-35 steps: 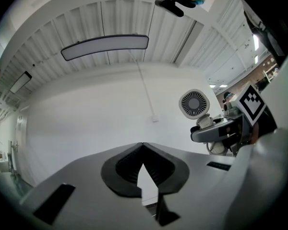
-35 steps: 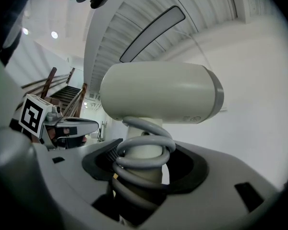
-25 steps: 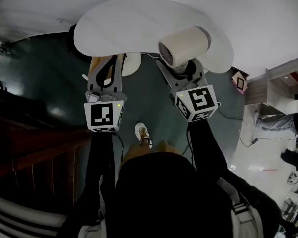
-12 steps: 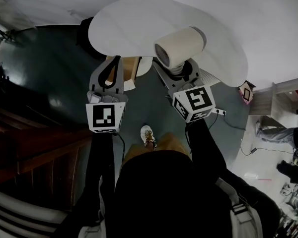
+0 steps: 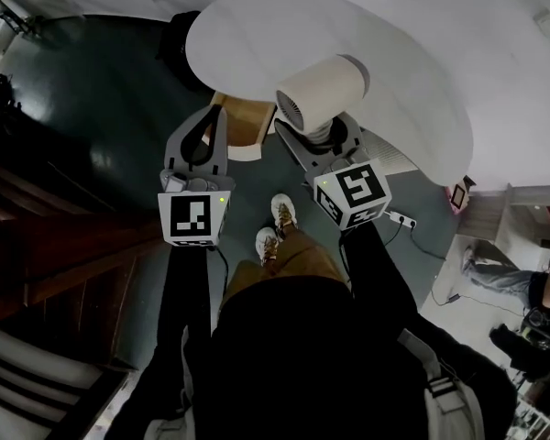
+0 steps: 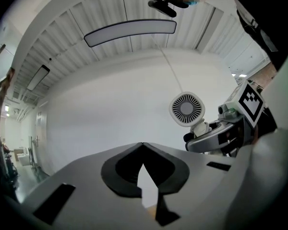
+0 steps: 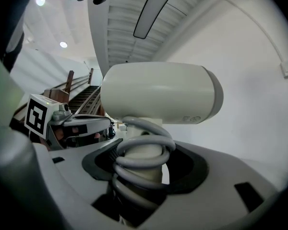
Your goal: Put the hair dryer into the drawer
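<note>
Right gripper [image 7: 141, 164] clenched on the hair dryer [image 7: 158, 92] handle, jaws pressing through the grey cord [image 7: 144, 150] that wraps it in smooth rubbery loops. Dryer body is a cream matte cylinder lying crosswise above my jaws. The round grille end faces my left gripper [image 6: 143, 145] and the grey-ringed rounded end points to my right. Left gripper is closed, tips touching, nothing between them, only a slit of light below the tips

The dryer is in the air over the near edge of the table [image 5: 257, 35], a smooth white top with a curved outline. The drawer [image 5: 246, 125] sticks out under that edge, tan wood inside with a pale front lip, open at the top. In the head view it sits between my two grippers, with the left tips just beside its left side and the dryer grille just beside its right corner

Glossy dark green floor [image 5: 110, 108] to the left is open room. Dark wood stairs [image 5: 55, 264] are further left, well apart
</note>
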The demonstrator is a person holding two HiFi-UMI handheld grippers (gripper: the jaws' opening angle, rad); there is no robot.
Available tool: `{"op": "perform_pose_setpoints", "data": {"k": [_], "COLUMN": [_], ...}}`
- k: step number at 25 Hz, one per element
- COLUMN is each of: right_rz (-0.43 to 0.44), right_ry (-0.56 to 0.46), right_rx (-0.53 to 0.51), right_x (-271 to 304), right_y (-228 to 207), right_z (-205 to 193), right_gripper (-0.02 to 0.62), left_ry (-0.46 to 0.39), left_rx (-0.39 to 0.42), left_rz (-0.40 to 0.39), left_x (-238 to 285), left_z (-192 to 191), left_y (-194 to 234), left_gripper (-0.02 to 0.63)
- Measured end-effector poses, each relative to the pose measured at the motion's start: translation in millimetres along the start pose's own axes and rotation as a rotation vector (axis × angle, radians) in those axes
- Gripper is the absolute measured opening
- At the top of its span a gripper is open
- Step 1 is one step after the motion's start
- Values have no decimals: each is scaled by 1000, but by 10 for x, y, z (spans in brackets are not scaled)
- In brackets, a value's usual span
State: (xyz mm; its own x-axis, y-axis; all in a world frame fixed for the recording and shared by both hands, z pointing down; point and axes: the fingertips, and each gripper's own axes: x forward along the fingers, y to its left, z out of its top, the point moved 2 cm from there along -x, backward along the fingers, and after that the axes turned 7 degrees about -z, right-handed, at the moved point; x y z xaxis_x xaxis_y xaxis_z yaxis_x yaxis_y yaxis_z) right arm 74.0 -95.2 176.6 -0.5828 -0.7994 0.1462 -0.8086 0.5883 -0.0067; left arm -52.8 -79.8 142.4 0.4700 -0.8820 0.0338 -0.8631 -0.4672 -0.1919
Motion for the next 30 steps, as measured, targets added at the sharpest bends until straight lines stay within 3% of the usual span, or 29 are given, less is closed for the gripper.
{"op": "perform_pose_setpoints", "data": {"k": [12, 16, 22, 26, 30], "right_rz": [210, 265, 281, 267, 179], "right_ry": [58, 69, 124, 153, 190], "right_rx": [28, 49, 96, 103, 127], "right_x": [616, 782, 948, 1119, 1361], "right_y": [39, 34, 183, 344, 488], "right_z": [-213, -336, -571, -773, -999], "right_gripper": [288, 288, 288, 288, 288], "left_ry": [61, 95, 136, 152, 131], "left_rx": [19, -12, -2, -11, -31], "left_rz": [133, 174, 194, 140, 68], "left_x": [242, 312, 274, 293, 324], "left_z": [-195, -374, -594, -821, -998], "left_y": [222, 262, 419, 589, 790], "left_gripper": [14, 14, 14, 14, 14]}}
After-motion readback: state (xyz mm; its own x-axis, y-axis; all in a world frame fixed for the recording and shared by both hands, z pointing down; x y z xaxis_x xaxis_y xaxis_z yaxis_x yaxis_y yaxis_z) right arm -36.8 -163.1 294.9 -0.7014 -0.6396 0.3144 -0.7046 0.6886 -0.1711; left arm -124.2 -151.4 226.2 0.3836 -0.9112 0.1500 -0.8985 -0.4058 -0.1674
